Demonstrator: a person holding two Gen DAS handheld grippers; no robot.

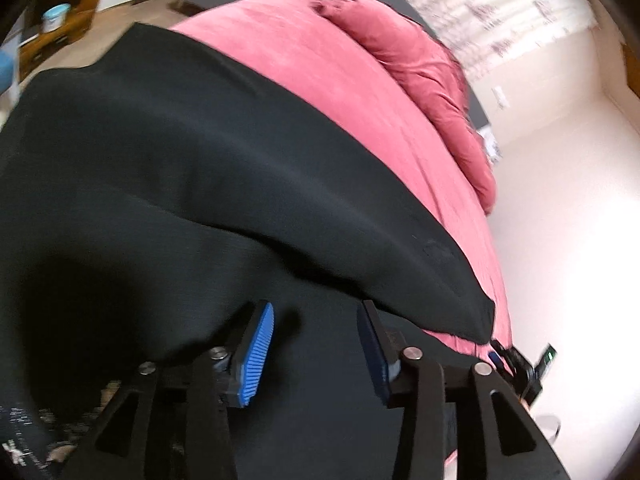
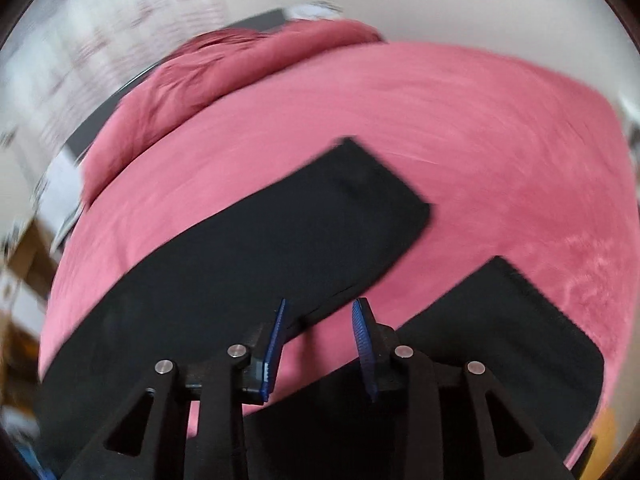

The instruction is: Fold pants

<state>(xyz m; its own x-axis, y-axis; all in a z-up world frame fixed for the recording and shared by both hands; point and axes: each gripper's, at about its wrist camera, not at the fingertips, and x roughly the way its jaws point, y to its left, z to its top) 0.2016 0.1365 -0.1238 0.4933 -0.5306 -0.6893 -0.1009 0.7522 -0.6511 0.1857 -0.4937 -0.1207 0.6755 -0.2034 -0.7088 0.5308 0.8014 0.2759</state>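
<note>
On the pink velvety bedspread (image 2: 460,120) the black fabric pants (image 2: 248,248) lie spread, legs running away from both parted, empty grippers, the left gripper (image 1: 316,344) over the cloth's body, the right gripper (image 2: 318,344) above the gap between legs.

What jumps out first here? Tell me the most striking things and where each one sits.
The black pants lie spread across a pink bedspread, their two legs splayed apart in the right wrist view. A bunched pink duvet is heaped at the far end of the bed. The left gripper hangs open over black cloth, and the right gripper is open above the gap between the legs, holding nothing.
</note>
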